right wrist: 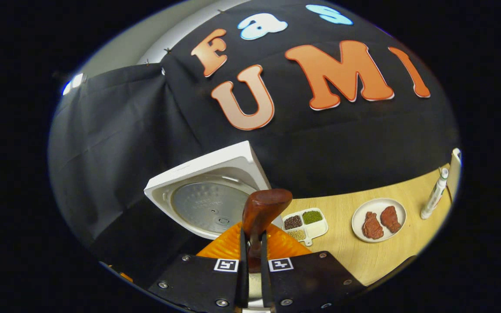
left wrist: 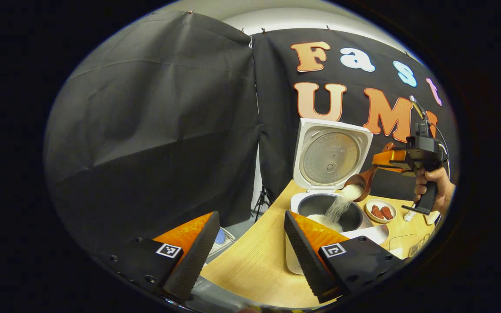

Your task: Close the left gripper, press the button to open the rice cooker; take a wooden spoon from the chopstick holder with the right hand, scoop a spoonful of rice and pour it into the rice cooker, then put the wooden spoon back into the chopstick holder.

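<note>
**Rice falls from the spoon into the open cooker**

In the left gripper view we see our left gripper [left wrist: 250,248] low in front of the cooker [left wrist: 326,208], its ribbed wedge-shaped fingers spread wide with nothing between them. The cooker is white with rounded corners, and its lid [left wrist: 332,154] stands upright, showing a dull metal disc inside. The dark round pot holds a small white heap, and a stream of rice [left wrist: 342,204] runs down into it from the tipped wooden spoon [left wrist: 363,179] just above the cooker's right rim. Right of that, a hand [left wrist: 435,189] holds the right gripper [left wrist: 389,158]. A small round plate [left wrist: 381,211] with two reddish-brown pieces sits right of the cooker on the pale wood-grain table [left wrist: 250,265].

In the right gripper view we see the right gripper [right wrist: 252,256] pinching the spoon's glossy brown handle [right wrist: 261,213] between both fingers, in front of the lid [right wrist: 209,195]. Right of the lid lies a white divided tray [right wrist: 306,224] of dark, green and pale grains, then the plate [right wrist: 379,219], then a slim white tube [right wrist: 434,193].
</note>
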Demonstrator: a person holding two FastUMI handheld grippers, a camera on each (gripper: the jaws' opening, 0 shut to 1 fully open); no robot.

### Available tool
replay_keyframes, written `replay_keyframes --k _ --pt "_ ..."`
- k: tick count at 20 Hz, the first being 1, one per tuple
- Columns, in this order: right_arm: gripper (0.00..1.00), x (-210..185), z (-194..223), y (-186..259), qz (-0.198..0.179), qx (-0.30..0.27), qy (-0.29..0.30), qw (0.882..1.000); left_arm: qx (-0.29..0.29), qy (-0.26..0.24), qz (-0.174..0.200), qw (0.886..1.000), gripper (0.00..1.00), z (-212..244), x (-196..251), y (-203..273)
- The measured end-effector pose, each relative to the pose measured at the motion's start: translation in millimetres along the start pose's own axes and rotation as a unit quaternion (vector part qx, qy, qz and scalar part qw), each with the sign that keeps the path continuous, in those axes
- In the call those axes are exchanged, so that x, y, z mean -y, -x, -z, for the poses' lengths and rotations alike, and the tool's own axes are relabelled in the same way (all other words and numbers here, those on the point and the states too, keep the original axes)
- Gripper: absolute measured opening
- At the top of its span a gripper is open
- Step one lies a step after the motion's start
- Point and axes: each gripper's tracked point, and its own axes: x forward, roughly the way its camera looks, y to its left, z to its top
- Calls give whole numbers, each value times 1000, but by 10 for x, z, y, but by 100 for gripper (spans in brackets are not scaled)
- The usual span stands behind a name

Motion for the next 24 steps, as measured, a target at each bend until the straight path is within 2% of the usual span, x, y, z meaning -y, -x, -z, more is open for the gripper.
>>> replay_keyframes --k 5,10,17,21,24 --pt "11 -205 -72 38 -23 13 74 997 0 -3 3 1000 100 -2 24 -31" --pt "11 -363 -135 134 -42 31 149 988 3 -5 0 1000 100 -14 5 -37" --pt "11 -627 -239 314 -73 69 251 963 4 -8 1 1000 100 -34 41 -41" --pt "11 -812 -240 443 -87 97 324 937 3 -10 3 1000 100 -24 55 -9" --pt "11 -846 -221 515 -92 100 334 933 5 -13 4 1000 100 -15 99 11"
